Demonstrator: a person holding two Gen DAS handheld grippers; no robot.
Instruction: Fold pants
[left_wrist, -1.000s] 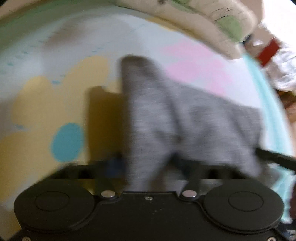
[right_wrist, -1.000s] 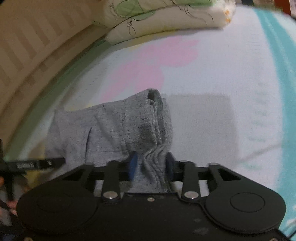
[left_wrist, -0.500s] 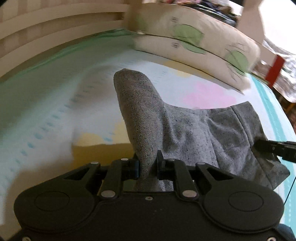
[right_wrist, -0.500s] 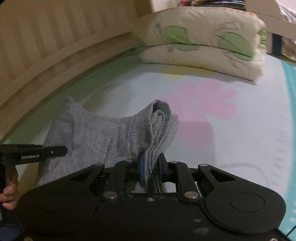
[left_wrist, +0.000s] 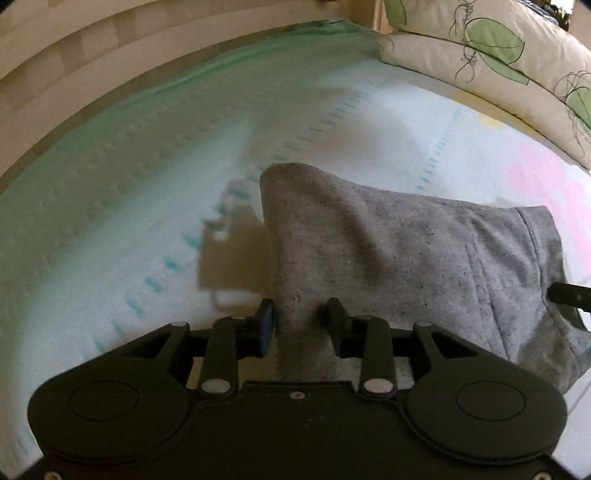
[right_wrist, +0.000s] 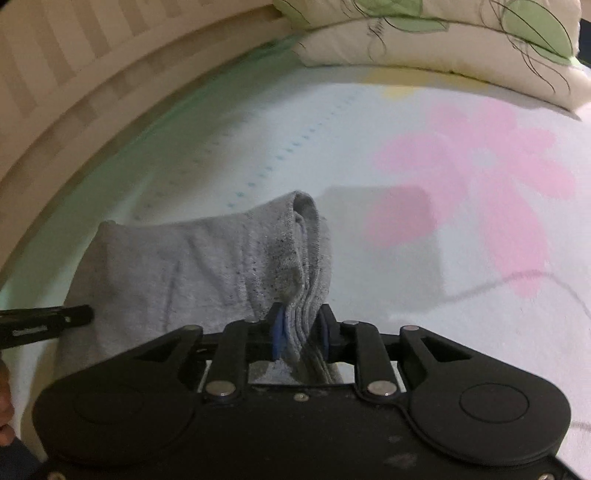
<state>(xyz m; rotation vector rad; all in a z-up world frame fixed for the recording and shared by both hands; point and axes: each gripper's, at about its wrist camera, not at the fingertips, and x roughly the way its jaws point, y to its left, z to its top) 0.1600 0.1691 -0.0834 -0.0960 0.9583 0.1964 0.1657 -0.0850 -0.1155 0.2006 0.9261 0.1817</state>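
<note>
Cream leaf-printed pillows (left_wrist: 509, 55) lie beyond the speckled grey knit pants (left_wrist: 388, 258) on a pastel flower-patterned bed sheet (right_wrist: 461, 166). Left tongs (left_wrist: 300, 322) are opening, released around the cloth; right tongs (right_wrist: 300, 332) are opening but grasping the bunched edge.

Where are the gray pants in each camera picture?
Left wrist view: the gray pants fill the middle and right, a fold between the left gripper, whose jaws are opening.
Right wrist view: the pants sit lower left to middle.
Shared landmark: the leaf-print pillow, at the top.
</note>
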